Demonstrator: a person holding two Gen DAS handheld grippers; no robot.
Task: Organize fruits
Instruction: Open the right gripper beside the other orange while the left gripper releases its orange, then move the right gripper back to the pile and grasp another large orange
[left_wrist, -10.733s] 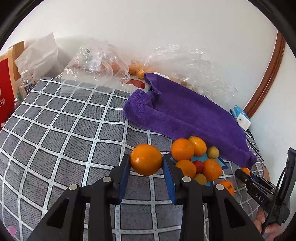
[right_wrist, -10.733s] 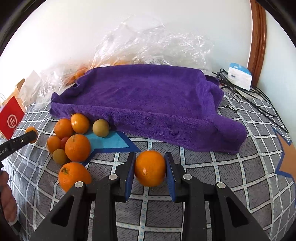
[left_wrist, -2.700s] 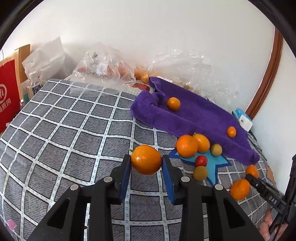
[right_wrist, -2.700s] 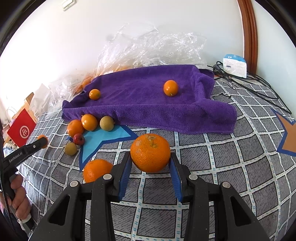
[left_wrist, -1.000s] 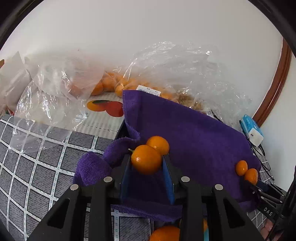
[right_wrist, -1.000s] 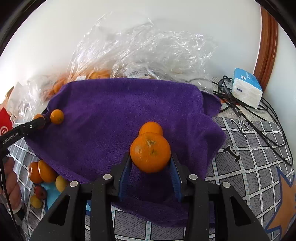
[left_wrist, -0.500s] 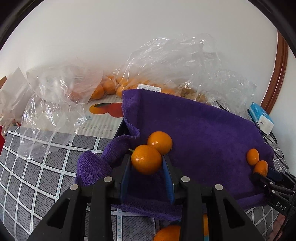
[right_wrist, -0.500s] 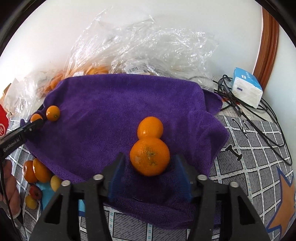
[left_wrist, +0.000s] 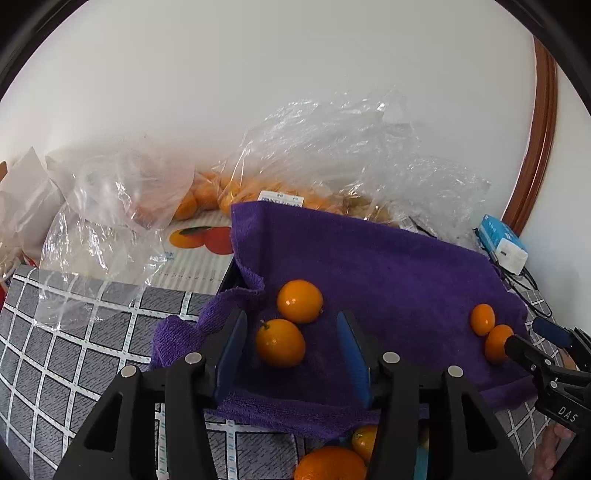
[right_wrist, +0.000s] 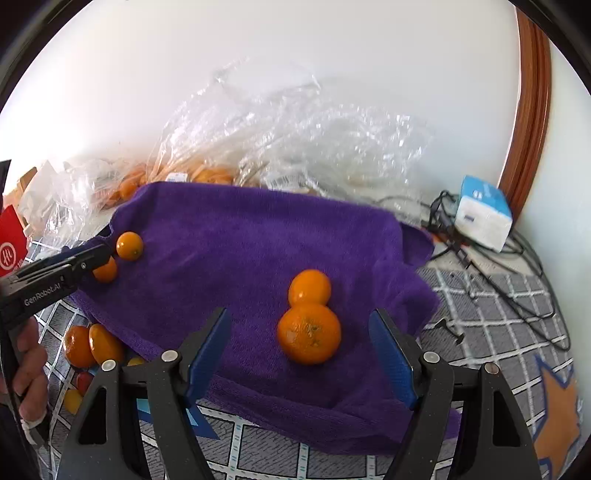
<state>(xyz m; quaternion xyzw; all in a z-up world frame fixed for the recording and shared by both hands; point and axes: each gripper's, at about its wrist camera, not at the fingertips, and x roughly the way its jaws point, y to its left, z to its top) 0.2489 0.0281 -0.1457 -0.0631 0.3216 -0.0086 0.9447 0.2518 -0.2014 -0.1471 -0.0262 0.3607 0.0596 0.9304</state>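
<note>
Left wrist view: left gripper (left_wrist: 291, 354) jaws just opening, orange (left_wrist: 280, 348) loose between them on towel (left_wrist: 388, 266). Right gripper (right_wrist: 299, 356) jaws wide, just opening; big orange (right_wrist: 309, 333) released mid-towel. Both deliveries judged complete.

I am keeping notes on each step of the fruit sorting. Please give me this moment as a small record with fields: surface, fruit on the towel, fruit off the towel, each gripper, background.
surface: purple towel on a grey checked cloth
fruit on towel: two pairs of oranges, left pair and right pair
fruit off towel: several small fruits beside the towel's near left edge
left gripper: just opened, orange between the fingers, not pressed
right gripper: just opened wide, clear of its orange
background: clear plastic bags with more oranges, white wall
</note>
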